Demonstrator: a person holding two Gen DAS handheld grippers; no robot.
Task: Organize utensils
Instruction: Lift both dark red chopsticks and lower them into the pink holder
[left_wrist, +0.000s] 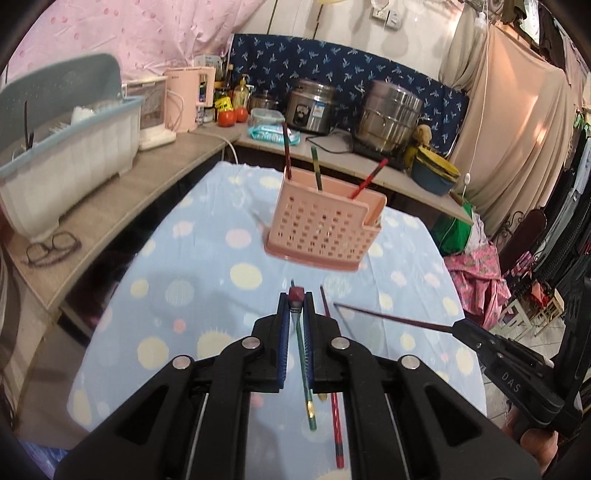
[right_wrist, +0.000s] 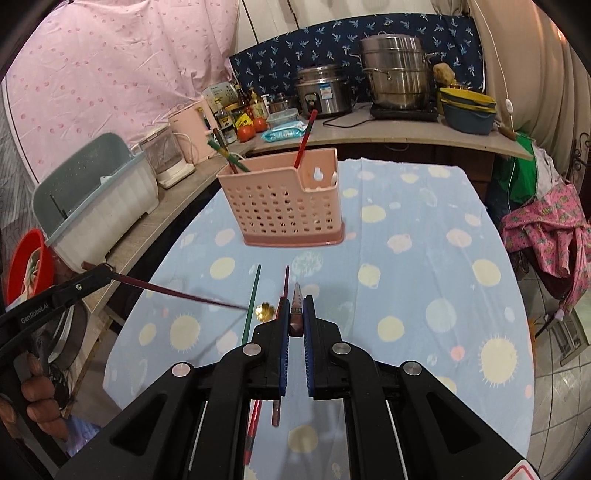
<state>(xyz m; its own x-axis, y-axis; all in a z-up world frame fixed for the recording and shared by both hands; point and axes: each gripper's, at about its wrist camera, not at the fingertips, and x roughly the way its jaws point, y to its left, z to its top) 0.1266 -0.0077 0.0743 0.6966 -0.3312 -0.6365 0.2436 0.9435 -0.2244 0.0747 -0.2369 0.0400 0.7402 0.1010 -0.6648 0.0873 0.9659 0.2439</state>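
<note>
Indoor light, fairly bright, warm, even. Soft shadows under the pink basket (left_wrist: 325, 225) on the blue tablecloth (left_wrist: 207, 280). Small glare spots on the steel pots (left_wrist: 389, 114) and a warm patch on the beige curtain (left_wrist: 532, 110). Strong fisheye bending, dark vignette at corners in both views. Slight motion blur on the held chopstick (right_wrist: 184, 293); the close black gripper bodies are a bit soft.

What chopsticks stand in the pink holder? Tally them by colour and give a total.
Green chopstick: 1
Red chopstick: 1
Dark maroon chopstick: 1
Total in the pink holder: 3
</note>
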